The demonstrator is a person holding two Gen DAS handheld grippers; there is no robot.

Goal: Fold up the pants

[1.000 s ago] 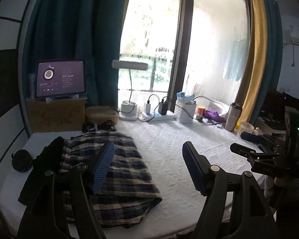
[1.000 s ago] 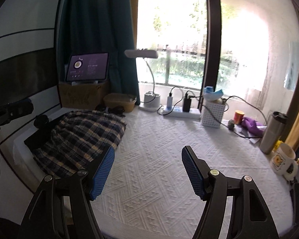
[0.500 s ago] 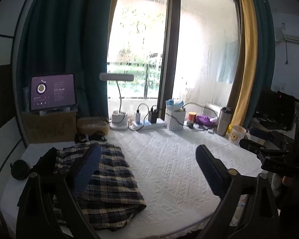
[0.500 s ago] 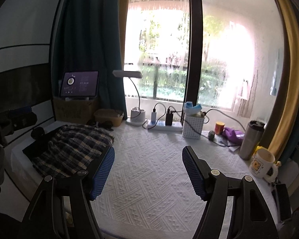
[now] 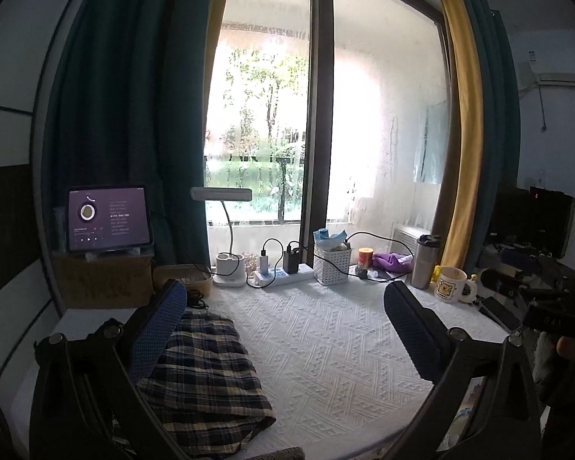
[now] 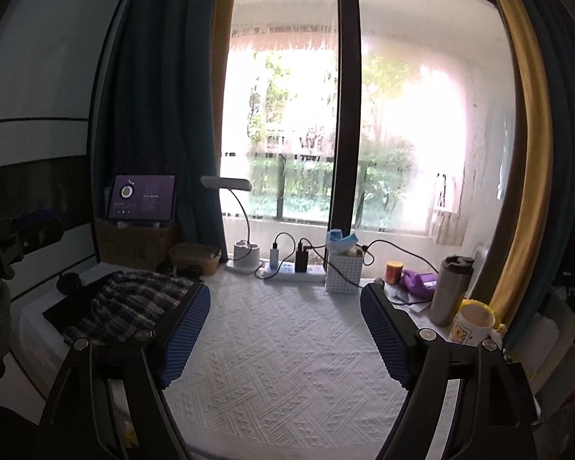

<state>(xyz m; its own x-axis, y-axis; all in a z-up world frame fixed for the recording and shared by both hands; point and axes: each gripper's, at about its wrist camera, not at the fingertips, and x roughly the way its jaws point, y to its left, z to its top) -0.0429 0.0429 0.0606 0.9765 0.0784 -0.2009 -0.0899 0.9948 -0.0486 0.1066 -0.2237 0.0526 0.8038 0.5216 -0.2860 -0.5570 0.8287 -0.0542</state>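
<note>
The plaid pants (image 5: 207, 375) lie folded in a stack on the left side of the white textured table (image 5: 326, 349). They also show in the right wrist view (image 6: 134, 303), on a dark garment (image 6: 69, 304). My left gripper (image 5: 283, 329) is open and empty, held above the table's near edge, its left finger over the pants. My right gripper (image 6: 285, 333) is open and empty, above the middle of the table, right of the pants. The right gripper shows at the right edge of the left wrist view (image 5: 517, 280).
Along the window sill stand a tablet (image 5: 109, 218) on a cardboard box, a desk lamp (image 5: 230, 268), a power strip (image 5: 283, 274), a white basket (image 5: 332, 264), a steel tumbler (image 5: 423, 260) and a mug (image 5: 452, 285). A phone (image 5: 500, 312) lies at the right edge.
Both grippers have risen and drawn back from the table, so the views tilt up toward the window. The left gripper's jaws have opened wider. The pants have not moved.
</note>
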